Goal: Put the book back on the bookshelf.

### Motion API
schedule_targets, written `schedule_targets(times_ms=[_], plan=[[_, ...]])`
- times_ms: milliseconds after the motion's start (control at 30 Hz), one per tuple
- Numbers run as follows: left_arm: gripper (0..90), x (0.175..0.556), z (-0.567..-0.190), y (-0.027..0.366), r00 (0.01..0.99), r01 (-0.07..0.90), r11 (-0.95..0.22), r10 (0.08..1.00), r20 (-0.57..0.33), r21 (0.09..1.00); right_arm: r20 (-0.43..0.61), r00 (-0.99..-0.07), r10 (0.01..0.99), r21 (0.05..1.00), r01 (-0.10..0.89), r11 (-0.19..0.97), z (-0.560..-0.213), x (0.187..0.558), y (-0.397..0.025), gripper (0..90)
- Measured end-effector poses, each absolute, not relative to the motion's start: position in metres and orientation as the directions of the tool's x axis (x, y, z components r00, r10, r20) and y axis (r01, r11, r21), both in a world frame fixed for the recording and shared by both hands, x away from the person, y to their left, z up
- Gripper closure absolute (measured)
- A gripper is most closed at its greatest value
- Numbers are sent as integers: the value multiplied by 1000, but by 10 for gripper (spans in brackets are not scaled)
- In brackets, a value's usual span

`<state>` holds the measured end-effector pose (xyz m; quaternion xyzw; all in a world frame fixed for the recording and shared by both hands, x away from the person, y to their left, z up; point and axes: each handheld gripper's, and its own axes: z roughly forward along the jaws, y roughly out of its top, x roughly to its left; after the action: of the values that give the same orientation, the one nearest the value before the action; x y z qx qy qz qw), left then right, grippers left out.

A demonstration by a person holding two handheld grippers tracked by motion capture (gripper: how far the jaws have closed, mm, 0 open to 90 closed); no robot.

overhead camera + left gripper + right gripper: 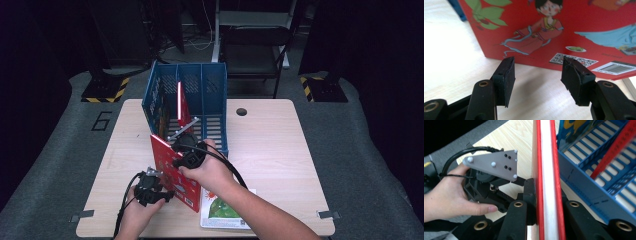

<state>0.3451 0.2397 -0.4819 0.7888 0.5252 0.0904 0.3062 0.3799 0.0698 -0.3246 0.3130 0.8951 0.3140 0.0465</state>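
Three books are showing: a red book (172,170) standing upright on the table (280,150), a second red one (182,102) leaning inside the blue rack (212,82), and a white one (222,210) lying flat, partly covered by the person's arm. The right gripper (547,207) is clamping the standing book's top edge between its jaws. The left gripper (537,75) is hanging released, jaws wide apart, with that book's cover just beyond their tips.

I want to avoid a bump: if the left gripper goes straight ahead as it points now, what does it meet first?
Probably the red picture book standing on the wooden table; the left gripper has open jaws facing its cover.
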Motion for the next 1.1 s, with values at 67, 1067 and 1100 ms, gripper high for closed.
schedule_targets(times_ms=[67,1067,1100], plan=[[446,346,-482,241,434,770,-259,883,-180,583,90,-810,579,595,510,621,-324,381,73,790],[447,342,-485,239,459,762,-296,875,-157,576,94,-829,551,543,507,670,-335,373,73,760],[447,342,-485,239,459,762,-296,875,-157,576,87,-831,549,543,502,673,-335,372,73,761]])
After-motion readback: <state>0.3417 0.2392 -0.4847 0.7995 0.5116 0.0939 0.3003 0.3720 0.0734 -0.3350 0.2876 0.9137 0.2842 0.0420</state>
